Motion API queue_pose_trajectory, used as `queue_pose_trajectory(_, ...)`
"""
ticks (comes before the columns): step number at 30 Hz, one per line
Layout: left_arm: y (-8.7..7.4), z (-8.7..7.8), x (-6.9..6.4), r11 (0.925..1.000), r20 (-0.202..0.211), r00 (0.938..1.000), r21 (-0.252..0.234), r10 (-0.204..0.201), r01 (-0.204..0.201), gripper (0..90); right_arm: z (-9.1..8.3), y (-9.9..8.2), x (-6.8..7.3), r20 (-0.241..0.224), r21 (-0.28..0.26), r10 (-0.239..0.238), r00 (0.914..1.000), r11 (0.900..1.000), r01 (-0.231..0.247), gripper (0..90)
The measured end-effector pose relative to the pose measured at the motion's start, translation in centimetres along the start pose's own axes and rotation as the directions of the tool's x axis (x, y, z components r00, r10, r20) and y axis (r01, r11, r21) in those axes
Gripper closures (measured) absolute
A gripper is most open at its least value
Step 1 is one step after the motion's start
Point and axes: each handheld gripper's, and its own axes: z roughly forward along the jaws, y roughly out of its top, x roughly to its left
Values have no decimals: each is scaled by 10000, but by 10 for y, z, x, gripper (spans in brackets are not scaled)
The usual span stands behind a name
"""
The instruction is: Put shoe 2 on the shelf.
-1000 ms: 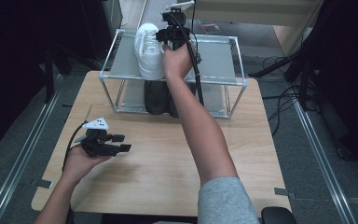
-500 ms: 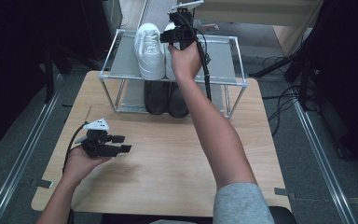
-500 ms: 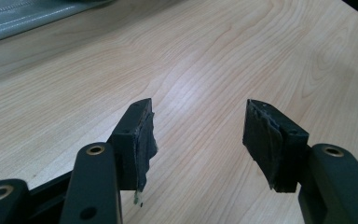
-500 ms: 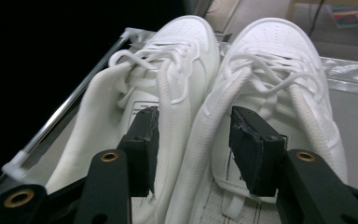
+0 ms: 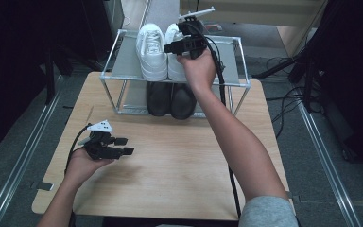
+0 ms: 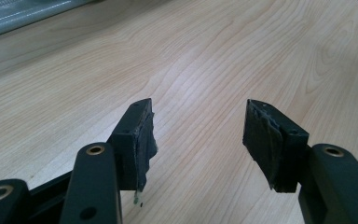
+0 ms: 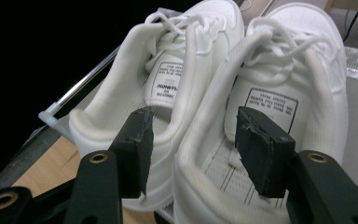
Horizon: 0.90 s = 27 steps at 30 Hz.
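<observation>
White leather-look sneakers sit side by side on the top shelf of a wire-framed shoe rack [image 5: 123,52] at the far edge of the wooden table [image 5: 179,161]: the left sneaker [image 5: 151,52] and the right sneaker [image 5: 174,56] touch along their inner sides, toes pointing away from the person. A pair of black shoes [image 5: 170,99] stands on the lower shelf beneath them.

The right gripper [image 7: 191,149] hovers at the heel of the right sneaker with its jaws apart, one jaw over the seam between the two shoes and the other above that shoe's insole, straddling its inner collar wall without clamping it. The left gripper [image 5: 105,144] rests low over bare table, well apart from the rack, jaws also spread and empty.

Each sneaker is probably light, with a padded, yielding collar and a stiffer sole. The collar or heel wall looks like the surest hold; the smooth upper may slip.

From the right gripper view come the printed tongue labels, the laces and the jaw placement, all hidden under the hand in the high view. The high view alone gives the rack, the black pair and both forearms. Wood grain between open pads appears in the left gripper view.
</observation>
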Motion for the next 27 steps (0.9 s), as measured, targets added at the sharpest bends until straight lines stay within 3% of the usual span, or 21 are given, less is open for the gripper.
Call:
queue_pose_trajectory(5, 1, 3, -1, 9997, 53, 9998, 178, 178, -179, 433, -16, -8, 1, -350, -297, -191, 9992, 9994, 181, 471)
queue_pose_trajectory(12, 1, 2, -1, 9998, 28, 9999, 149, 102, -103, 433, -41, -15, 1, -746, -695, -680, 9949, 9956, 629, 461)
queue_pose_trajectory(18, 1, 4, -2, 9997, 40, 9999, 213, 120, -120, 433, -54, -26, 0, -1024, -469, -1023, 9895, 9941, 980, 456)
queue_pose_trajectory(27, 1, 4, -2, 9998, 60, 10000, 197, 74, -75, 431, -61, -48, 1, -1618, -480, -1397, 9769, 9899, 1336, 421)
